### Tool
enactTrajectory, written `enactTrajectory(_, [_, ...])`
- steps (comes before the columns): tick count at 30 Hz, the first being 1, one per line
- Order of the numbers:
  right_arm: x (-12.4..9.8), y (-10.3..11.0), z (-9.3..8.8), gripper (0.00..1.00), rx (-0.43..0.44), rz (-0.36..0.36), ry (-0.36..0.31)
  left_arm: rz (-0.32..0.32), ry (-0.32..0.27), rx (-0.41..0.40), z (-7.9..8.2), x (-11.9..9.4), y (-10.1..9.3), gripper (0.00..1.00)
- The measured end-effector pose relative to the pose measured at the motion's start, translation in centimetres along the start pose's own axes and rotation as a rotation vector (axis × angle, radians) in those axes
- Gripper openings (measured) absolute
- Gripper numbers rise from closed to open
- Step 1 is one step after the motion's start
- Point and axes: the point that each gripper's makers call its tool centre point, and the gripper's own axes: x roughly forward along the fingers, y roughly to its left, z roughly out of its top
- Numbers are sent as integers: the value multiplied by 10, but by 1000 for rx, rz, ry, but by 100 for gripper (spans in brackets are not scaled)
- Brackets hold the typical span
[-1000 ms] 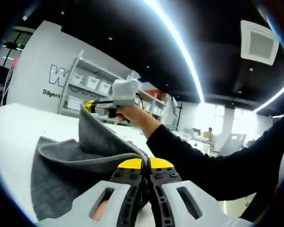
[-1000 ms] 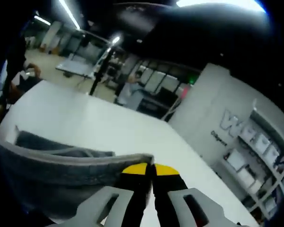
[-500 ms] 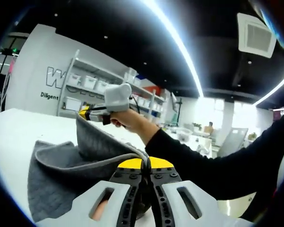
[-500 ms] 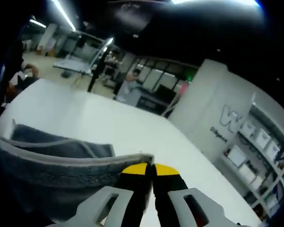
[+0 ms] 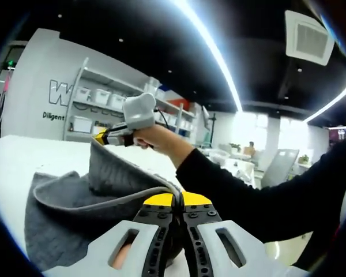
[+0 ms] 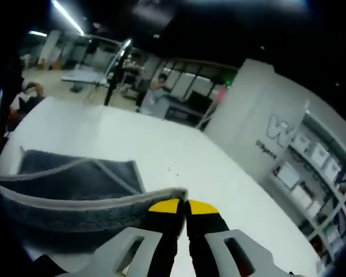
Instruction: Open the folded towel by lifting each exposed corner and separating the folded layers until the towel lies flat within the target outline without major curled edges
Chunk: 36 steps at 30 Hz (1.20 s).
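Observation:
A grey towel point(image 5: 75, 213) with a paler hem hangs lifted above the white table point(image 5: 23, 156). My left gripper point(image 5: 177, 199) is shut on one corner of it at the bottom of the left gripper view. Farther off, my right gripper point(image 5: 99, 137), held by a hand in a black sleeve, pinches another corner. In the right gripper view the right gripper point(image 6: 181, 205) is shut on the towel's hem point(image 6: 75, 202), and the rest of the towel point(image 6: 75, 176) lies on the table point(image 6: 179, 156) below.
White shelving with bins point(image 5: 104, 101) stands along the wall behind the table. More tables and people point(image 6: 155, 86) are in the room's background. The table's right edge point(image 6: 277, 231) runs near the right gripper.
Both grippers keep their hold on the towel. The towel has spread a little wider, and more of its lower layer lies on the table in the right gripper view.

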Motion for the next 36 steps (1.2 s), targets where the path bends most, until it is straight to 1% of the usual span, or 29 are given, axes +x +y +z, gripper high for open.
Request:
enactTrajectory(3, [-4, -4, -5, 0, 4, -3, 1, -8, 7, 13, 0, 4, -2, 1])
enactTrajectory(4, [-4, -6, -5, 0, -3, -6, -3, -12, 14, 31, -1, 5, -3, 1])
enactTrajectory(7, [-7, -11, -8, 0, -21, -33, 22, -10, 26, 57, -2, 9, -3, 1])
enactTrajectory(10, [-8, -12, -10, 0, -64, -43, 35, -14, 40, 62, -4, 12, -4, 1])
enactTrajectory(11, [-7, -12, -13, 0, -119, -43, 42, -15, 44, 67, -4, 13, -4, 1])
enactTrajectory(12, [-6, -13, -13, 0, -145, -42, 37, -12, 55, 93, -7, 15, -5, 1])
enactTrajectory(13, [-6, -13, -16, 0, -139, -43, 36, -9, 61, 105, -9, 17, -5, 1])
enactTrajectory(17, [-8, -19, -19, 0, -152, -53, 44, -17, 73, 90, -14, 25, -5, 1])
enactTrajectory(20, [-14, -26, -15, 0, -135, -76, 35, -22, 78, 85, -16, 29, -6, 1])
enactTrajectory(24, [-17, -25, -12, 0, -126, -69, 27, -41, 88, 77, -21, 38, -12, 1])
enactTrajectory(28, [-15, -26, -19, 0, -104, -62, 38, -50, 97, 88, -24, 46, -16, 1])
enactTrajectory(32, [-13, -27, -27, 0, -98, -65, 70, -52, 109, 96, -28, 52, -16, 1])
enactTrajectory(36, [-10, -30, -44, 0, -108, -75, 134, -47, 118, 108, -31, 55, -14, 1])
